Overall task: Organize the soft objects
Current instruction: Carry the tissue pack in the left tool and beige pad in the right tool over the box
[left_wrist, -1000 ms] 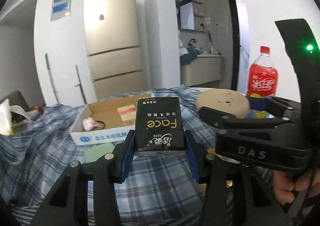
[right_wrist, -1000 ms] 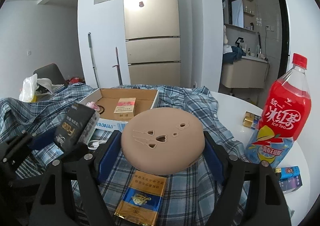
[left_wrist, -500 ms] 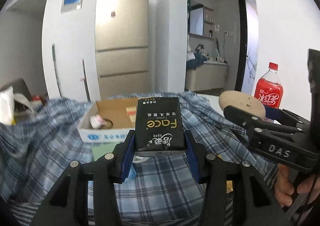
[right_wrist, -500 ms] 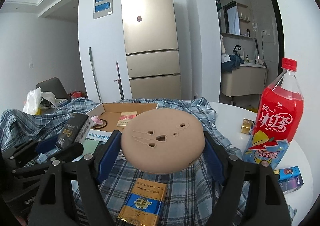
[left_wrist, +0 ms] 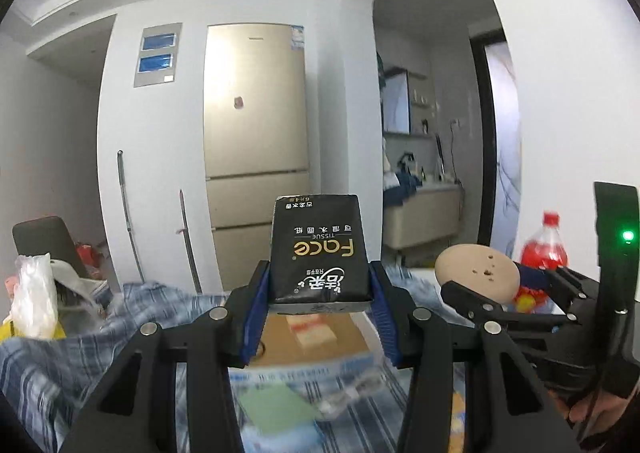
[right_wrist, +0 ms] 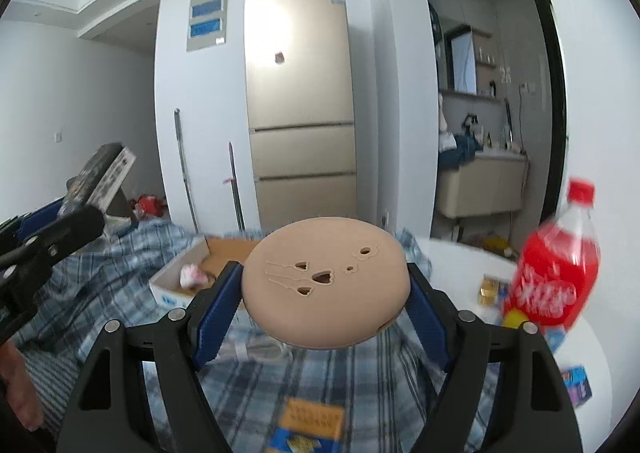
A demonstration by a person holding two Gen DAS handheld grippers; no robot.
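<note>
Left wrist: left gripper (left_wrist: pixel 320 295) level — clamping tissue pack (left_wrist: pixel 320 249).

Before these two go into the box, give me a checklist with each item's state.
1. Black tissue pack clamped between the left gripper fingers: ok.
2. Tan round pad clamped between the right gripper fingers: ok.
3. Both items lifted clear of the plaid cloth: ok.
4. Cardboard box open at the top: ok.
5. Free floor space in the box: cannot tell; a small pink thing and a flat pack already lie inside.
6. Red bottle out of the path to the box: ok, it stands on the far side.
</note>
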